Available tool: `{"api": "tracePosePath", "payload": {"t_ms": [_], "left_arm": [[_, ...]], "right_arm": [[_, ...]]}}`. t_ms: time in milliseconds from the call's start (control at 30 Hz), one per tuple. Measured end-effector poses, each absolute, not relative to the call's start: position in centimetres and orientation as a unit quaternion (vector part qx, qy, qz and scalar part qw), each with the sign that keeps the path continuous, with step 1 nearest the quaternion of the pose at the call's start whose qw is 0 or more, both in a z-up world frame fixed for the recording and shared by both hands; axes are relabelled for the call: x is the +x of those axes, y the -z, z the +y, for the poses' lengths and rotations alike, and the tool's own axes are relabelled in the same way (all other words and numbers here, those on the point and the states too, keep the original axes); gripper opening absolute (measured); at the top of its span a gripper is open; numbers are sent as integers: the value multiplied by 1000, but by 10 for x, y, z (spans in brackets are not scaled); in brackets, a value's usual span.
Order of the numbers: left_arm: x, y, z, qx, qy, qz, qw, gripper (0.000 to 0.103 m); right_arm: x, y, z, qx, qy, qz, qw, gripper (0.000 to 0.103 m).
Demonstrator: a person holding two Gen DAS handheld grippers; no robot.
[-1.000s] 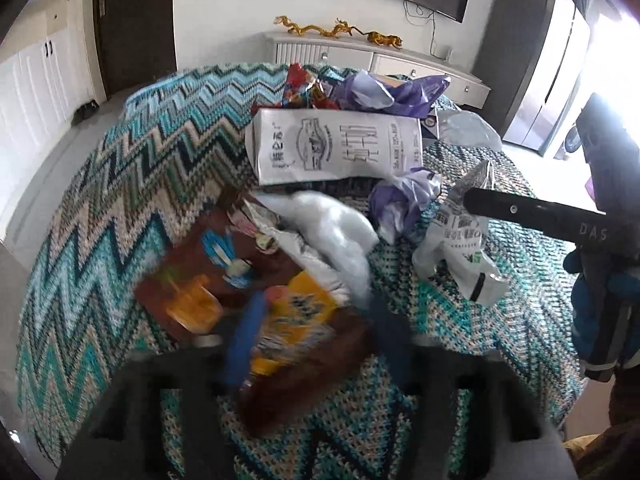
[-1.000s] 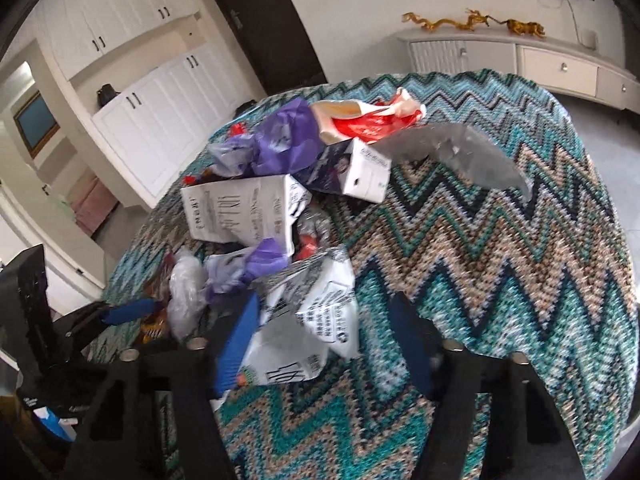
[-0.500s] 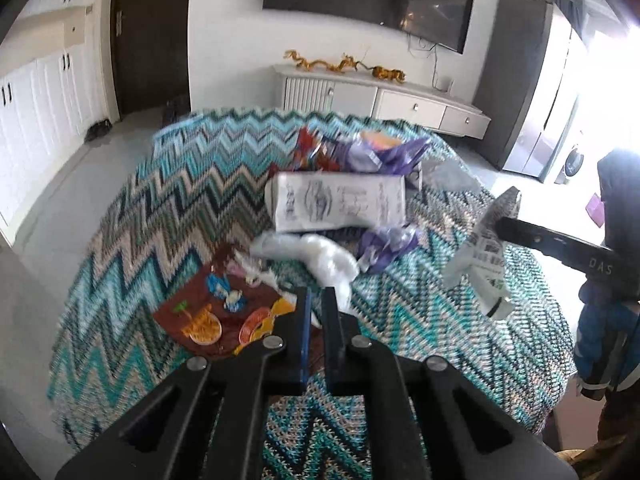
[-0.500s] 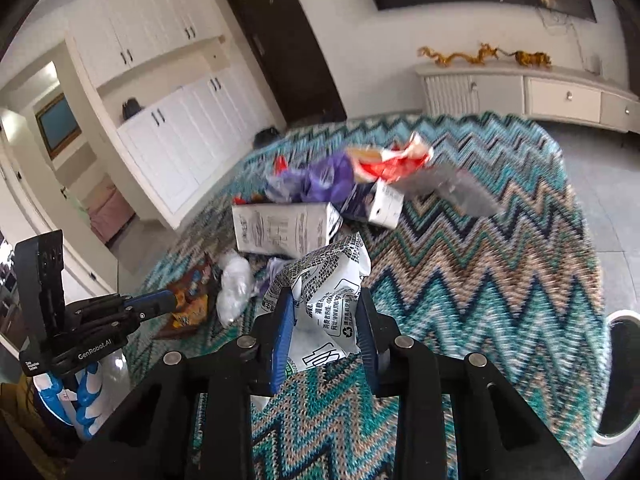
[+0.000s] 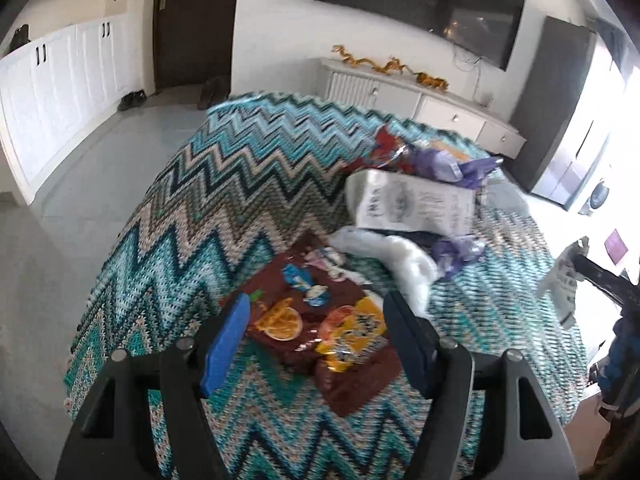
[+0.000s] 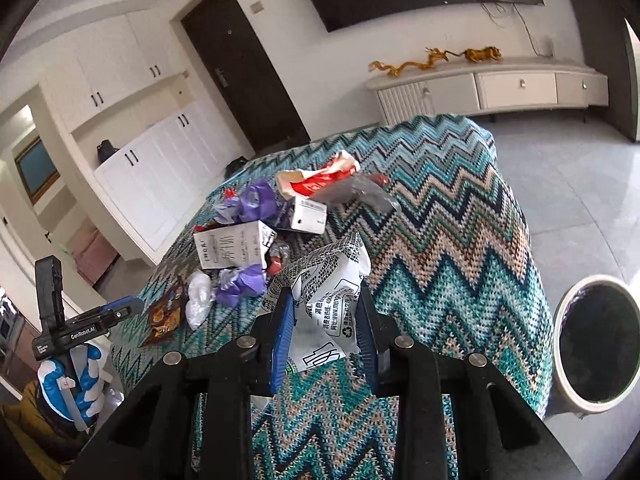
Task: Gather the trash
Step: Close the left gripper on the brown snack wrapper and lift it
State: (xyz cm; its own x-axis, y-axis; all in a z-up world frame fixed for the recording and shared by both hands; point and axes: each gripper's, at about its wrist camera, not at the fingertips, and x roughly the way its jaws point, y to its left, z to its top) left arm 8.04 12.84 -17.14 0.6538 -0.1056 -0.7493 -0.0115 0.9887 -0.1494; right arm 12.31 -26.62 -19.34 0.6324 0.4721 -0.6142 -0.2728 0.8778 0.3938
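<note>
My right gripper [image 6: 325,330] is shut on a crumpled white printed carton [image 6: 326,300] and holds it above the table's near edge; it also shows in the left wrist view [image 5: 562,284]. My left gripper [image 5: 316,344] is open and empty, its fingers either side of a brown snack wrapper [image 5: 316,320] on the zigzag tablecloth [image 5: 224,216]. The left gripper also shows in the right wrist view [image 6: 120,308]. Behind lie a white milk carton [image 5: 412,204], white plastic [image 5: 400,260] and purple wrappers [image 5: 456,252].
A white bin with a dark liner [image 6: 592,344] stands on the floor right of the table. A red packet [image 6: 320,176] and a small white box [image 6: 308,216] lie further back. A white sideboard [image 6: 500,84] lines the wall.
My left gripper opened from shut and now straddles the brown snack wrapper. My right gripper lifted the crumpled carton and pulled back toward the table's edge, bringing the bin into view.
</note>
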Motion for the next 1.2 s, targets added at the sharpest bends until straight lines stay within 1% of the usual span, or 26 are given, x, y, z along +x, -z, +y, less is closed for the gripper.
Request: {"api": "tracePosePath", "payload": {"t_ms": [267, 333, 400, 567, 600, 633, 667, 733, 767, 833, 867, 1067, 1200], "left_arm": [[96, 207, 133, -68, 12, 456, 887, 69], [98, 210, 130, -64, 8, 457, 887, 73], [100, 211, 122, -48, 3, 458, 888, 74], [100, 216, 93, 12, -11, 455, 890, 74], [99, 216, 92, 11, -10, 454, 891, 71], [98, 216, 91, 10, -5, 452, 892, 62], [96, 215, 88, 15, -1, 449, 893, 58], [93, 214, 82, 30, -1, 444, 896, 43], [91, 214, 80, 37, -4, 441, 897, 37], [89, 210, 81, 39, -11, 440, 897, 17], [89, 208, 83, 33, -8, 440, 897, 0], [83, 200, 82, 32, 11, 430, 902, 0], [79, 189, 87, 11, 26, 426, 904, 0]], "right_arm": [[129, 202, -266, 132, -201, 383, 892, 31], [130, 204, -268, 134, -196, 385, 892, 31], [132, 206, -270, 136, -192, 387, 891, 31], [135, 210, -274, 143, -186, 389, 891, 32], [135, 210, -274, 144, -185, 390, 891, 32], [135, 211, -275, 145, -184, 390, 891, 32], [135, 212, -276, 145, -183, 390, 891, 32], [134, 214, -279, 148, -179, 391, 891, 32], [134, 215, -280, 150, -177, 392, 890, 32], [134, 216, -283, 154, -172, 393, 890, 32], [133, 217, -285, 156, -170, 393, 890, 32], [130, 213, -291, 157, -165, 387, 893, 32], [129, 212, -296, 160, -162, 384, 895, 32]]}}
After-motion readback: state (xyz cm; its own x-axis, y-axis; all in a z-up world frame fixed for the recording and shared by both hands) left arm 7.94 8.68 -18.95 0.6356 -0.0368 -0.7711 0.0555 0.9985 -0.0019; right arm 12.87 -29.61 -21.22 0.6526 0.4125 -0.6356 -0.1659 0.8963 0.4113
